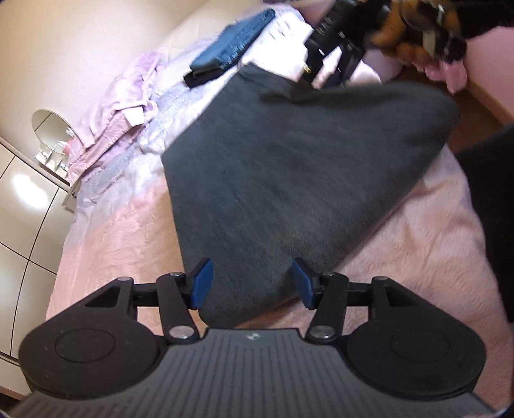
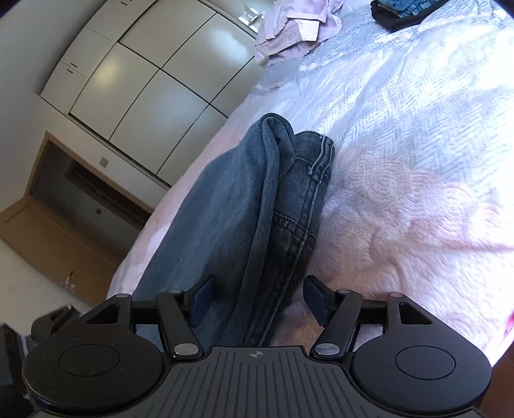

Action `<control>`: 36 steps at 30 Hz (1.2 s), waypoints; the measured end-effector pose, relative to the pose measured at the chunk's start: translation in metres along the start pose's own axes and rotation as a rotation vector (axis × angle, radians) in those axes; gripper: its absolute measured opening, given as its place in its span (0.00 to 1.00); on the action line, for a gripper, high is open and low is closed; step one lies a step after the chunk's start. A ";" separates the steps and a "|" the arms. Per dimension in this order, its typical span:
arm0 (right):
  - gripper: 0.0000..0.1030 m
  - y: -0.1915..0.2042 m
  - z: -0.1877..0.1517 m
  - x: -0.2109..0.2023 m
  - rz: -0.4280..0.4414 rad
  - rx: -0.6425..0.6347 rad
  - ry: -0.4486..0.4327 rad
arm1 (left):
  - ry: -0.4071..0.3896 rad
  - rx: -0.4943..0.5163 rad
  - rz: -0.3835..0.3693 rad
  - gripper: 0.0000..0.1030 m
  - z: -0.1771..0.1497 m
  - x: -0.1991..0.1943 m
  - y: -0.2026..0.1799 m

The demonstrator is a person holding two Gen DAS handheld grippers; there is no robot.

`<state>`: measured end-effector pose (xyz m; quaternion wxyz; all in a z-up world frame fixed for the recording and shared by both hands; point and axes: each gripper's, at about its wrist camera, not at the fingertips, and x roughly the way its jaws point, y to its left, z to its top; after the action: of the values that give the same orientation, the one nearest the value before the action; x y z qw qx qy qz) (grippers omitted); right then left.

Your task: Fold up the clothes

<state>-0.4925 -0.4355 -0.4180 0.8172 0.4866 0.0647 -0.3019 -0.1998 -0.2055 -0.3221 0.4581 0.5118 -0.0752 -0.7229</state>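
A pair of dark grey-blue jeans lies folded on the pink bedspread. My left gripper is open, its blue pads on either side of the near end of the jeans. In the right wrist view the jeans show a folded edge, seams and a hem. My right gripper is open over their near end. In the left wrist view the right gripper appears at the jeans' far edge, blurred, held by a hand in a brown glove.
A folded stack of blue and black clothes and a heap of pink-lilac garments lie further up the bed. A white wardrobe and a nightstand stand beside the bed. A doorway is beyond.
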 end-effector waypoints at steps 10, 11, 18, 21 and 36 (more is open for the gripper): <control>0.85 0.001 -0.001 -0.004 0.023 0.059 -0.037 | -0.002 -0.123 -0.041 0.59 -0.010 0.007 0.012; 0.85 0.001 -0.002 -0.004 0.020 0.056 -0.036 | -0.003 -0.132 -0.033 0.59 -0.011 0.004 0.013; 0.85 0.006 -0.002 0.012 -0.021 0.018 -0.003 | -0.024 -0.088 -0.002 0.58 -0.015 -0.014 0.011; 0.85 0.012 0.003 0.026 -0.028 -0.013 0.010 | -0.022 -0.061 -0.003 0.58 -0.016 -0.014 0.005; 0.25 0.017 0.098 0.019 0.000 -0.085 0.014 | -0.152 -0.072 -0.046 0.58 0.005 -0.013 0.005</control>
<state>-0.4856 -0.5196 -0.3617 0.8368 0.4535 0.0832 -0.2952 -0.1998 -0.2004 -0.3078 0.4522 0.4403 -0.0721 -0.7723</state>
